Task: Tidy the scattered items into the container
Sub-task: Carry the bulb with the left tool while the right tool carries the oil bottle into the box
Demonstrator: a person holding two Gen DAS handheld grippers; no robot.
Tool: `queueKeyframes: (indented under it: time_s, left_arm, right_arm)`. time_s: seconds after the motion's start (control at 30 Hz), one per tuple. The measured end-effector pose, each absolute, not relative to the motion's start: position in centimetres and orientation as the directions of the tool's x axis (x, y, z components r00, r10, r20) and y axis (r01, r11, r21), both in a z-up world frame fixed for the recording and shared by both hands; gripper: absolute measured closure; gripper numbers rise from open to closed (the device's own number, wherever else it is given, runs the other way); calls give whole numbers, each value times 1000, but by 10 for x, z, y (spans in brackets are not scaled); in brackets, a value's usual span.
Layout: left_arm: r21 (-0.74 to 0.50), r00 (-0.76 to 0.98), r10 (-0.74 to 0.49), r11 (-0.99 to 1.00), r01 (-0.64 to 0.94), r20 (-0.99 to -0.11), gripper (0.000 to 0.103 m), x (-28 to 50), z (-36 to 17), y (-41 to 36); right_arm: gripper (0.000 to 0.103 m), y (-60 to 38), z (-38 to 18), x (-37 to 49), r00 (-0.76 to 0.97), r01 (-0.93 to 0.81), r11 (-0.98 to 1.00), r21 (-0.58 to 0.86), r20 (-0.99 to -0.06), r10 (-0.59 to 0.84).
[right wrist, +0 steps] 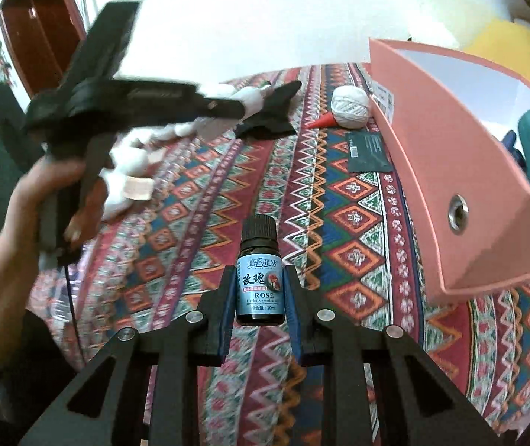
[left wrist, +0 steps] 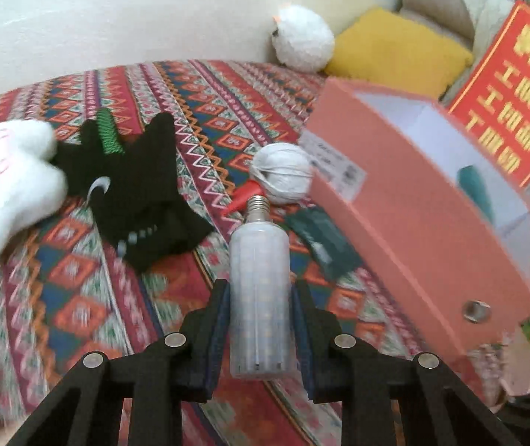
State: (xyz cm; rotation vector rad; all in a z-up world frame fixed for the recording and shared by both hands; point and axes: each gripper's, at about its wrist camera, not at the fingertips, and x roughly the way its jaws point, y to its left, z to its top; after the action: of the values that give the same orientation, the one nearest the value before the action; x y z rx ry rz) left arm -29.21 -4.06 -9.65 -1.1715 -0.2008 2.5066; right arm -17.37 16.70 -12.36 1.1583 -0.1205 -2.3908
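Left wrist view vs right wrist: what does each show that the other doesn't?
Only left wrist: the left tool shut on an LED corn bulb, a round white plush by the wall, and a red sign.

Only right wrist: the right tool shut on a rose oil bottle, plus the person's hand.

Both: pink box, twine ball, black glove, dark packet, patterned cloth.

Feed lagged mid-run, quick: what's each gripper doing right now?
Left gripper: shut on the LED corn bulb.
Right gripper: shut on the rose essential oil bottle.
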Motion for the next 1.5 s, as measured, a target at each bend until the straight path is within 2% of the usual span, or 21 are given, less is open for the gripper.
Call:
queueKeyframes:
  time_s: [0.27, 0.63, 0.8, 1.1, 1.5]
  left_arm:
    - [-320, -624, 444, -896, -307, -643, 76, -212, -57, -17]
    - [-324, -642, 533, -846, -424, -551, 76, -176, 4, 25]
    - [-297, -646, 559, -827, -477, -520, 76, -188, 34, 54]
    - [-265, -608, 603, -788, -556, -516, 76, -241, 61, 126]
    - [-208, -579, 582, -785, -584, -571, 76, -328, 55, 208]
  right_arm:
    - [77, 191, -63, -121, -614, 375, -899, 225, -667, -423]
    - [77, 236, 1, -89, -738, 316, -933, 172, -574, -356]
    - [77, 262, 28, -92, -792, 274, -951, 144, -527, -308]
    - [77, 311, 61, -133, -853, 207, -974, 90, -471, -225]
    - [77, 349, 26, -216, -824, 148, -984, 97, -538, -177]
